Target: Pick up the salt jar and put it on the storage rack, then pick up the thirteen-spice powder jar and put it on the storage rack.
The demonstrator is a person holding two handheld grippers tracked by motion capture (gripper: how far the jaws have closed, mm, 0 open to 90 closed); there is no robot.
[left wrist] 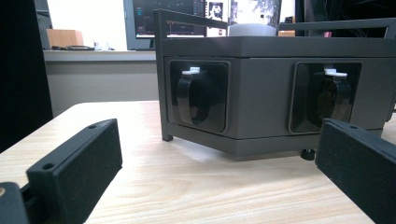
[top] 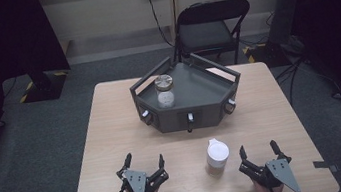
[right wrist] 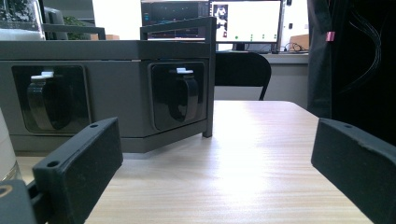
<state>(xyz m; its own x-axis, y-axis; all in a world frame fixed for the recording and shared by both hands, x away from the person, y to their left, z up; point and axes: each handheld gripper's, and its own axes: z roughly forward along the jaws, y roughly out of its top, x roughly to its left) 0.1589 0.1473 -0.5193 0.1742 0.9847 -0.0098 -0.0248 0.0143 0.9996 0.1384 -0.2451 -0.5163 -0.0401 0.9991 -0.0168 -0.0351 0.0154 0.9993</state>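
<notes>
Both grippers, left point(top: 144, 166) and right point(top: 259, 154), rest at the tabletop's point(top: 113, 134) near edge, fingers apart and empty. The cup point(top: 217, 157) stands just left of the right gripper; approach it level and close around its middle, squeezing gently.

Wooden table point(top: 113, 134), grey tray stand point(top: 187, 104), lidded cup point(top: 217, 158)

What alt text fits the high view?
Two open tools, left and right, rest at the near edge of a wooden table, a white-lidded cup between them. Beyond stands a dark grey tray holding a lidded jar.
</notes>
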